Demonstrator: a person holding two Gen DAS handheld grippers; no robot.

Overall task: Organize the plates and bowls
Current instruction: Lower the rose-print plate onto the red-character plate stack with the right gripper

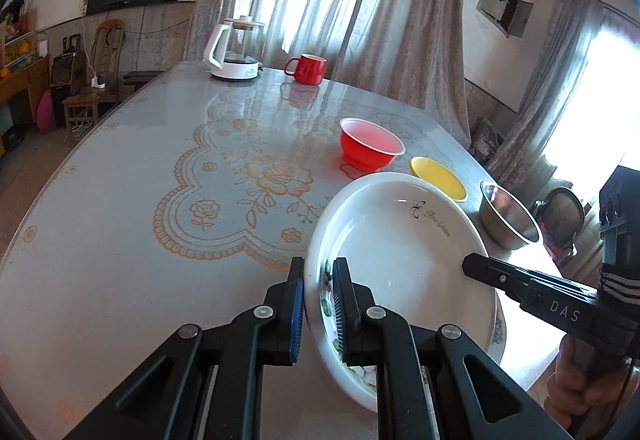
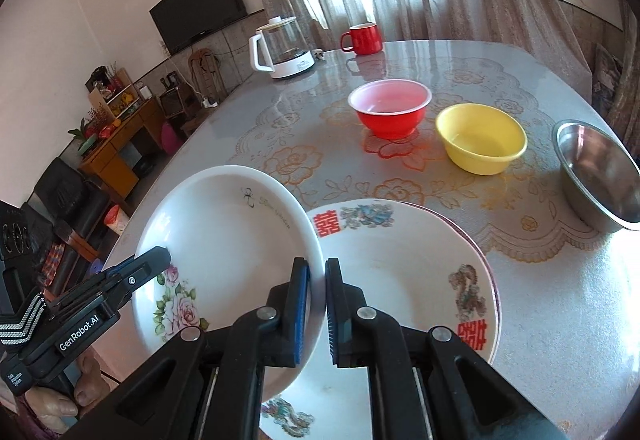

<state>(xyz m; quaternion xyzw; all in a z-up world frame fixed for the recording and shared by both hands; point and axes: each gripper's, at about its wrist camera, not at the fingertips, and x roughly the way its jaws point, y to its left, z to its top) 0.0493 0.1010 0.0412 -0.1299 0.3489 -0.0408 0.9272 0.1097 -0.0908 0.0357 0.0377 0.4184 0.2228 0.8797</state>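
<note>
The tabletop is covered by a lace-patterned sheet. On it, a plate with red characters is seen lying flat at the near edge. Above it and toward nine o'clock, a white floral plate is held tilted, clear of the surface. Its rim is clamped from both sides: the left gripper is clenched on the near-left edge, the right gripper on the opposite edge. The coming move is judged to turn on this offset, the lower plate lying toward three o'clock of the carried one. Beyond, a steel bowl, a yellow bowl and a red bowl are ranged from two to twelve o'clock.
</note>
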